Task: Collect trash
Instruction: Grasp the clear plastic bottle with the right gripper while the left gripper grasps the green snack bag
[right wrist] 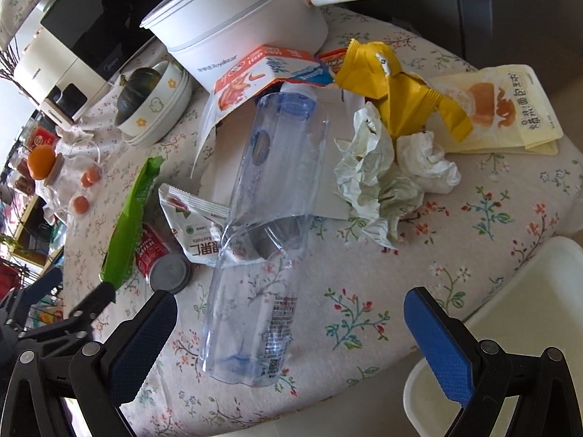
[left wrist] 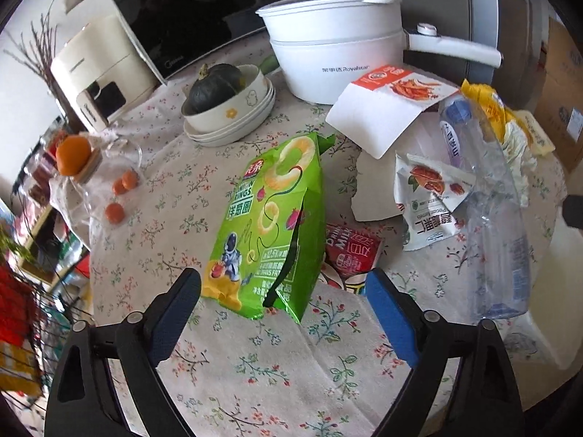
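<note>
Green foil snack bag (left wrist: 271, 225): standing on floral tablecloth (left wrist: 277, 364), between wide-apart jaws of left gripper (left wrist: 282, 291), untouched. Clear plastic bottle (right wrist: 262, 240): lying between spread jaws of right gripper (right wrist: 291, 313). Advice: centre pads, close gently on crinkly foil.

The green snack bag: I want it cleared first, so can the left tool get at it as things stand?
Probably yes: the green snack bag stands just ahead of the open left tool, with only bare tablecloth between them.
</note>
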`<state>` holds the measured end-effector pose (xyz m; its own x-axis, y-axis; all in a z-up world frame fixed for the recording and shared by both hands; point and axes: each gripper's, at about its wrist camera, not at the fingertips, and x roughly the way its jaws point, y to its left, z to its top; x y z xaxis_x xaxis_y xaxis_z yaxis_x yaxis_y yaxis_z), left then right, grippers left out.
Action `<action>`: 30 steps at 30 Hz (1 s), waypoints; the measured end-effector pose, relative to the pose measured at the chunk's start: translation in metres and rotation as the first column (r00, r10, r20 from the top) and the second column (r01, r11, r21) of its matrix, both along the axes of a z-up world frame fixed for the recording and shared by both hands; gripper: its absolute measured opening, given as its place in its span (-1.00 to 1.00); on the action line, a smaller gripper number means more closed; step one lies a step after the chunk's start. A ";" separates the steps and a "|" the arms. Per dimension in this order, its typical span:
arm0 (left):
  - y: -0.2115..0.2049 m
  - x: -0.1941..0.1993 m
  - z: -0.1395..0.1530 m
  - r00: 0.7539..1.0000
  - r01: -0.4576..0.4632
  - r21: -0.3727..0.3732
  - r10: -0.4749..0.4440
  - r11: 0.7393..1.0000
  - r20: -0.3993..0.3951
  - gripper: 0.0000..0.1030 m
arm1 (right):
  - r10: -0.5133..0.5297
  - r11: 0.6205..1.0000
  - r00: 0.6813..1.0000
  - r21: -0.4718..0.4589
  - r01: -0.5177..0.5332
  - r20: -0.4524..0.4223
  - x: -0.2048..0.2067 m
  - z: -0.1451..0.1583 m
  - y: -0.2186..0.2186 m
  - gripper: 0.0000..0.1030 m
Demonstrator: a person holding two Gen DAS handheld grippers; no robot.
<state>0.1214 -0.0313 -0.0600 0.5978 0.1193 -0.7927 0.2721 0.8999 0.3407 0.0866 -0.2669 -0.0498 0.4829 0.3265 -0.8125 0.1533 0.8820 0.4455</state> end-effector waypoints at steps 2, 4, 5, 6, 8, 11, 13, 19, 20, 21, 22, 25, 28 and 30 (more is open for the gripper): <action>-0.003 0.007 -0.009 1.000 0.017 0.085 -0.018 0.996 0.011 0.43 | -0.019 0.999 1.000 0.048 0.019 -0.005 0.004 -0.003 -0.009 0.99; 0.002 0.014 -0.019 0.999 0.009 0.063 -0.007 0.998 -0.041 0.31 | -0.040 0.995 0.999 0.094 0.040 -0.006 0.008 -0.006 -0.016 0.99; 0.004 0.016 -0.023 0.997 0.013 0.039 -0.010 0.999 -0.075 0.27 | -0.038 0.992 0.999 0.116 0.039 -0.007 0.009 -0.009 -0.017 0.99; 0.004 0.017 -0.026 0.996 0.020 0.026 -0.018 0.999 -0.092 0.16 | -0.036 0.991 0.999 0.128 0.037 -0.011 0.010 -0.012 -0.017 0.99; 0.002 0.019 -0.030 0.997 0.024 0.050 -0.020 0.998 -0.080 0.08 | -0.036 0.989 0.999 0.142 0.037 -0.016 0.013 -0.019 -0.013 0.99; 0.004 0.023 -0.035 0.996 0.002 0.048 0.002 0.999 -0.090 0.05 | -0.006 0.983 1.000 0.185 0.011 -0.026 0.019 -0.030 0.000 0.99; 0.007 0.026 -0.037 0.993 -0.018 0.017 0.020 1.000 -0.113 0.05 | 0.008 0.980 1.000 0.200 -0.001 -0.030 0.024 -0.034 0.011 0.99; 0.011 0.026 -0.042 0.993 -0.053 0.007 0.054 0.999 -0.109 -0.38 | 0.024 0.991 0.999 0.136 -0.019 -0.035 0.040 -0.043 0.034 0.91; 0.013 0.026 -0.043 0.992 -0.058 0.000 0.058 0.998 -0.114 -0.39 | 0.020 0.991 0.999 0.135 -0.014 -0.045 0.042 -0.047 0.035 0.88; 0.014 0.026 -0.043 0.992 -0.062 -0.005 0.061 0.998 -0.114 -0.46 | 0.016 0.991 0.998 0.136 -0.008 -0.060 0.043 -0.050 0.035 0.80; 0.015 0.026 -0.043 0.991 -0.068 -0.004 0.067 0.998 -0.112 -0.59 | 0.013 0.989 0.997 0.145 -0.002 -0.075 0.044 -0.054 0.034 0.73; 0.019 0.025 -0.039 0.992 -0.085 -0.020 0.083 0.996 -0.099 -0.65 | 0.024 0.983 0.995 0.185 -0.005 -0.099 0.044 -0.061 0.034 0.28; 0.024 0.019 -0.026 0.993 -0.103 -0.069 0.098 0.992 -0.069 -0.69 | 0.021 0.982 0.998 0.191 -0.008 -0.067 0.040 -0.055 0.033 0.27; 0.029 0.015 -0.015 0.993 -0.117 -0.116 0.112 0.986 -0.044 -0.70 | 0.023 0.982 0.999 0.186 -0.015 -0.040 0.037 -0.049 0.032 0.25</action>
